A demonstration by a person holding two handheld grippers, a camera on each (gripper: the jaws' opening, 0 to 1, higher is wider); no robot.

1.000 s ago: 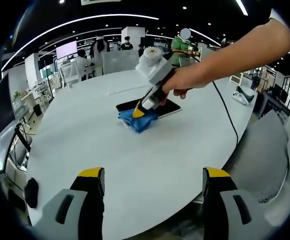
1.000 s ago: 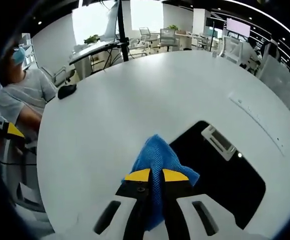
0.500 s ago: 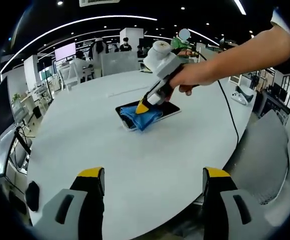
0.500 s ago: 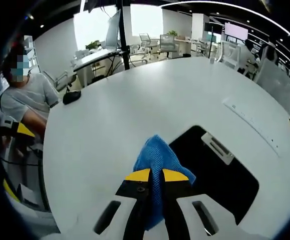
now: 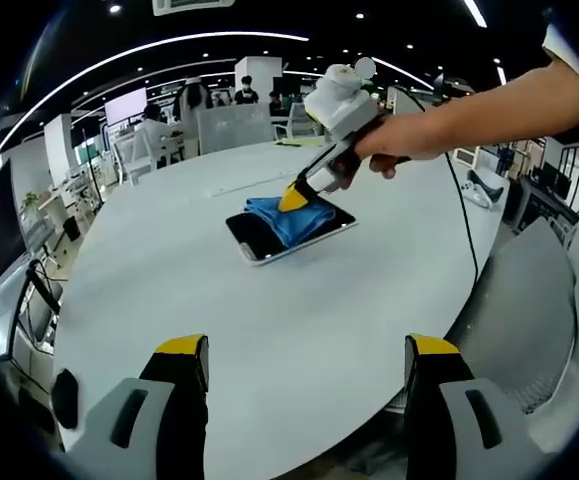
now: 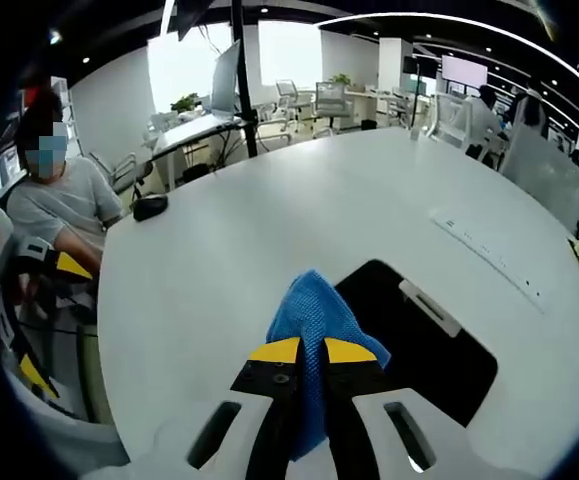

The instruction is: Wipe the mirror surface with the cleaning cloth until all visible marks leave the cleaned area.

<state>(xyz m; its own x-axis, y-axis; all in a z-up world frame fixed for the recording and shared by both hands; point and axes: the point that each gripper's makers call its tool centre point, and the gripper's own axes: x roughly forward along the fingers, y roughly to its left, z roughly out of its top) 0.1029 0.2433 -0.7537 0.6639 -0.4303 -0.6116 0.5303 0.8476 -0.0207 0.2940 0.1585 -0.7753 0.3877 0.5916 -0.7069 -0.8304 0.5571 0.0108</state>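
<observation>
left gripper (image 5: 294, 372): jaws held wide apart, nothing between them, above the white table (image 5: 269, 310) | mirror (image 5: 289, 231): laid flat on the table | blue cleaning cloth (image 5: 291, 217): pressed on the mirror | right gripper (image 6: 311, 351): clamped on the cloth, 2 yellow tips together

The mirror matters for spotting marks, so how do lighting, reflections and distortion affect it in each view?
Left gripper view: fisheye bends the white table; the mirror is small and dark, marks too small to tell. Right gripper view: the mirror reflects the dark ceiling and a light fixture, the blue cloth in the right gripper covers part; lighting is even.
</observation>
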